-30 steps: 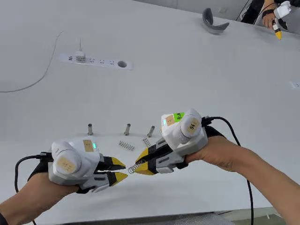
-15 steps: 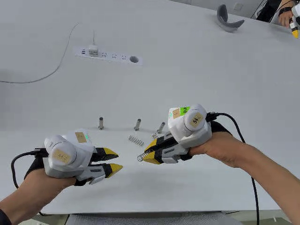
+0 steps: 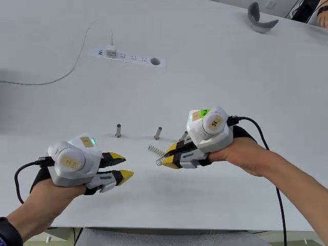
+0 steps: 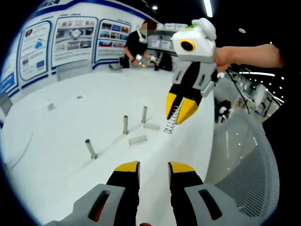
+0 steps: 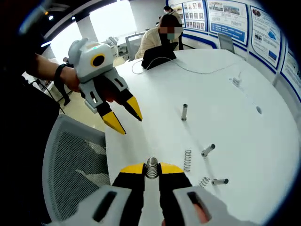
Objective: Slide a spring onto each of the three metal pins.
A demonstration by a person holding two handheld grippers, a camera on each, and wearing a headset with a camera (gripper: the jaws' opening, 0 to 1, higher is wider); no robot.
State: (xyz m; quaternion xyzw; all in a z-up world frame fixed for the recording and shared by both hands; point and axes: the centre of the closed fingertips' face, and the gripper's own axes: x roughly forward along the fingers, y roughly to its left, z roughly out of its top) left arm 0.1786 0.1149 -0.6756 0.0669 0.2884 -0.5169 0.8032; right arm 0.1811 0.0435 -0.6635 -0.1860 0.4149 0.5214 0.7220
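Right tongs (image 3: 165, 160) were clamped on one spring (image 5: 151, 167): a thin bright steel coil, pinched at one end, the rest sticking out past the yellow tips. It was held in the air over the table (image 3: 215, 77), just in front of the pin row. Left tongs (image 3: 127, 165) were open with nothing between the yellow-tipped jaws, off to the left and apart from the held spring. The pins (image 3: 158, 133) were three short grey metal cylinders standing in a row on the white table, all bare. Two loose springs (image 4: 138, 140) lay flat on the table close beside the pins. A tan sticker (image 3: 214, 122) on the right tongs carried digits too small to read, and a green tag (image 3: 205, 112) sat next to it. A white power strip (image 3: 130, 58) with one plug in it lay further back. Text on the wall posters (image 4: 70, 37) in the left gripper view was illegible.
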